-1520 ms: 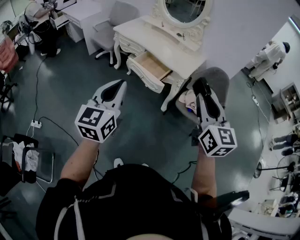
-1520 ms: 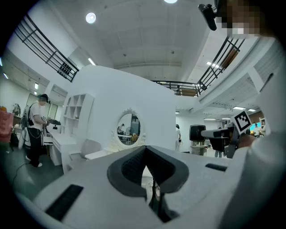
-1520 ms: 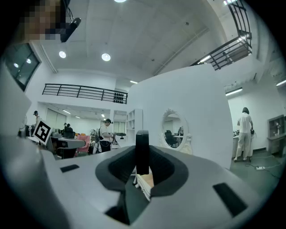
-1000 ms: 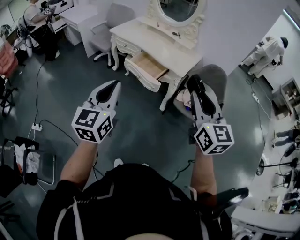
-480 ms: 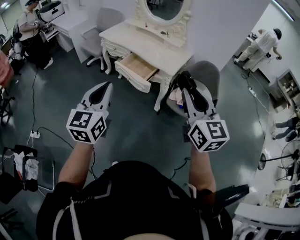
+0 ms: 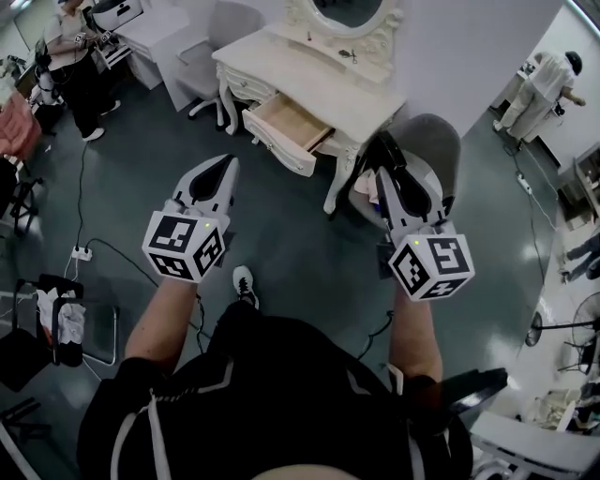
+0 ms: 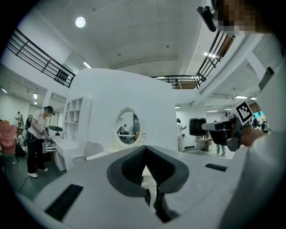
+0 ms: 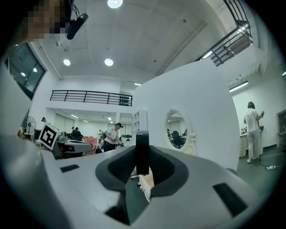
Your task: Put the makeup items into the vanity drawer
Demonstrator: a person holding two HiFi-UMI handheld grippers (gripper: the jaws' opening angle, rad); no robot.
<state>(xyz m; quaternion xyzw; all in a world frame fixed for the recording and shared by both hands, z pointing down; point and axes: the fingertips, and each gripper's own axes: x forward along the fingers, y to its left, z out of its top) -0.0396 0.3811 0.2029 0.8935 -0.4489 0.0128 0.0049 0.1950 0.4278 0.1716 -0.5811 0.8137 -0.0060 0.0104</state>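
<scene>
A white vanity (image 6: 323,84) with an oval mirror (image 6: 352,11) stands ahead, and its wooden-lined drawer (image 6: 286,124) is pulled open and looks empty. Small items (image 6: 347,56) lie on the vanity top. My right gripper (image 6: 382,147) is held out in the air short of the vanity, shut on a slim black makeup item (image 8: 142,154) that stands upright between its jaws (image 8: 142,172). My left gripper (image 6: 229,162) is level with it to the left, over the floor. Its jaws (image 7: 145,152) meet with nothing between them.
A grey chair (image 6: 433,141) with a bundle on its seat stands right of the vanity, under my right gripper. Another chair (image 6: 217,37) and a desk are at the back left. People stand at the far left (image 6: 70,52) and right (image 6: 551,82). A cable and power strip (image 6: 82,251) lie on the floor.
The view has shifted a little relative to the vanity, and a shoe now shows on the floor below my grippers. Both grippers keep their pose, and the right one's grip is unchanged.
</scene>
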